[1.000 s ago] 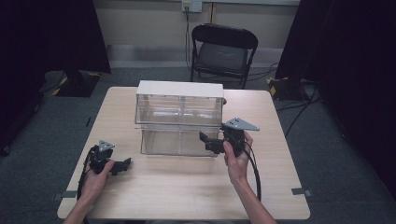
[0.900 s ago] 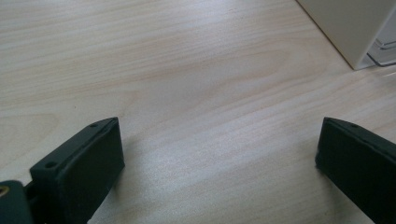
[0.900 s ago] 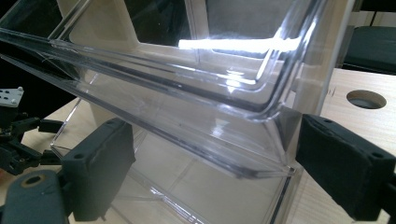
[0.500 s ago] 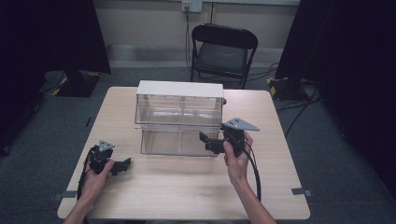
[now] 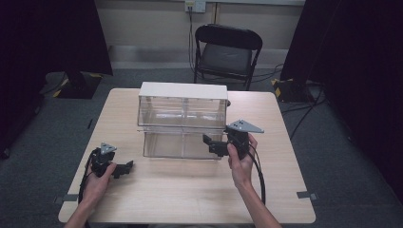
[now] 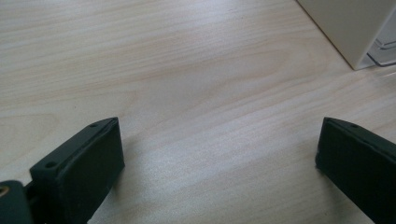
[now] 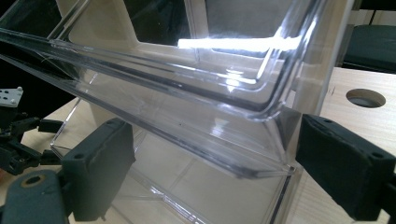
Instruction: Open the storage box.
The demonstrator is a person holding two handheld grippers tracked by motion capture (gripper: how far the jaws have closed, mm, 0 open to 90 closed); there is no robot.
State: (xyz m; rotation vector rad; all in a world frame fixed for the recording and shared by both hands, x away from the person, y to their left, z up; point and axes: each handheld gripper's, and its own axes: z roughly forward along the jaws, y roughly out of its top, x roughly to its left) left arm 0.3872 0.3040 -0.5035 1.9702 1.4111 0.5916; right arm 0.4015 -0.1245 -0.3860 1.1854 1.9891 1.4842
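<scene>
Table: the pale wooden table (image 5: 190,190) carries everything, with a round hole (image 7: 365,97) in its top near the far right of the cabinet.
Cabinet: a clear plastic two-tier drawer cabinet with a white top (image 5: 183,118) stands mid-table, its long axis running left to right across the person's front.
Lower drawer: the clear lower drawer (image 5: 183,142) stands pulled out toward the person, and its front right corner (image 7: 280,140) sits right between the right tool's jaws.
Right gripper: the black two-jaw right gripper (image 5: 216,145) is at that corner, pointing leftward along the drawer front, jaws spread wide and gripping nothing.
Left gripper: the black left gripper (image 5: 124,167) rests low on bare wood, well left of the cabinet, jaws wide apart and empty.
Key relation: the right hand is clearly nearer, so I judge any next push or pull on the drawer falls to it.
</scene>
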